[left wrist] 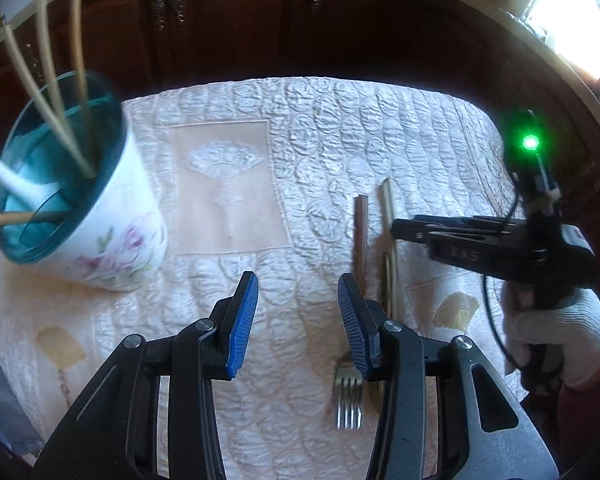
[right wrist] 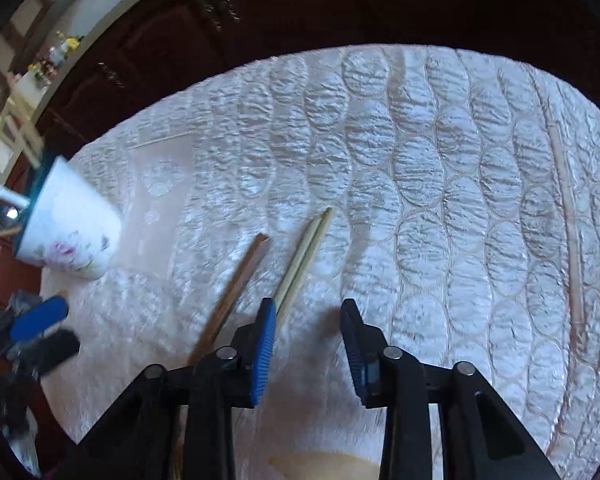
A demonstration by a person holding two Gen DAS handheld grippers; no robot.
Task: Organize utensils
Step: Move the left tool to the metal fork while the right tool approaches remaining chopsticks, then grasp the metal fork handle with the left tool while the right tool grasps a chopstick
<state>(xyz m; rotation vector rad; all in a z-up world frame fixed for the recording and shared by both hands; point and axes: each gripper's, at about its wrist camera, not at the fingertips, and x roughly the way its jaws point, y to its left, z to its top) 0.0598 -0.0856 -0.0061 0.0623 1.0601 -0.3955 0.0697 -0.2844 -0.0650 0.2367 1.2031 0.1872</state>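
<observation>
Left wrist view looks down on a worktop covered by a quilted cream cloth [left wrist: 340, 128]. The left hand-held gripper [left wrist: 298, 320] hangs above the cloth with its blue-padded jaws spread wide and nothing between them. Far to the left stands a white cup [left wrist: 112, 236] with a purple flower print and a teal rim; it holds several pale chopsticks [left wrist: 52, 92] leaning out at different angles and a white handle [left wrist: 4, 176] whose type I cannot tell. Below the right jaw a metal fork [left wrist: 348, 400] lies on the cloth, tines toward the camera, its handle hidden behind the jaw. Just beyond it lie a brown chopstick pair [left wrist: 360, 236] and, just beside that on the right, a pale chopstick pair [left wrist: 390, 240], both running away from the camera. The right hand-held gripper [left wrist: 396, 230] comes in from the right, held by a white-gloved hand [left wrist: 556, 336], its tip near the pale pair; a green light glows on it.

Right wrist view shows the right hand-held gripper [right wrist: 308, 344] released, jaws apart and empty above the cloth [right wrist: 440, 160]. The pale chopstick pair [right wrist: 306, 256] runs under its left jaw, the brown pair [right wrist: 240, 284] lies just to the left, and the cup [right wrist: 72, 228] stands well apart at the far left edge.
</observation>
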